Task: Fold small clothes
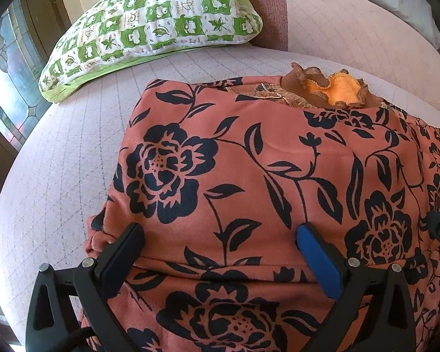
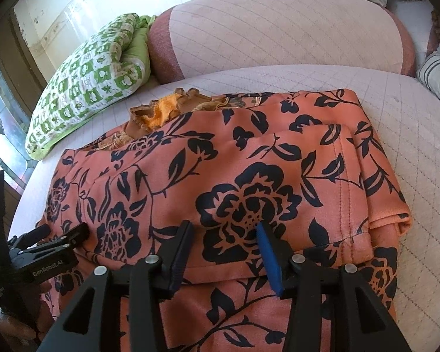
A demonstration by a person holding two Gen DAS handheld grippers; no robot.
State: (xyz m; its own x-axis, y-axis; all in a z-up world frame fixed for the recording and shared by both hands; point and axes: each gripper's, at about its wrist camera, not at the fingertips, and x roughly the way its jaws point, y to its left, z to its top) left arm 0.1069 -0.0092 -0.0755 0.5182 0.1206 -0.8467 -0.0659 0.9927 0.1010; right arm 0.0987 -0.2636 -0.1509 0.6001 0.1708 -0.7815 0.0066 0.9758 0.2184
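Each gripper is built of matte black plastic — 1 black finger (image 1: 123,252) and 1 blue-padded finger (image 1: 316,261) — joined by silver pins. On the left gripper (image 2: 52,234), white lettering "GenRobot.AI" is printed — a black cable is seen beneath.

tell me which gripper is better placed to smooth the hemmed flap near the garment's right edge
Right. The right gripper sits open over the floral garment just beside that stitched flap; the left gripper is open over the opposite side.
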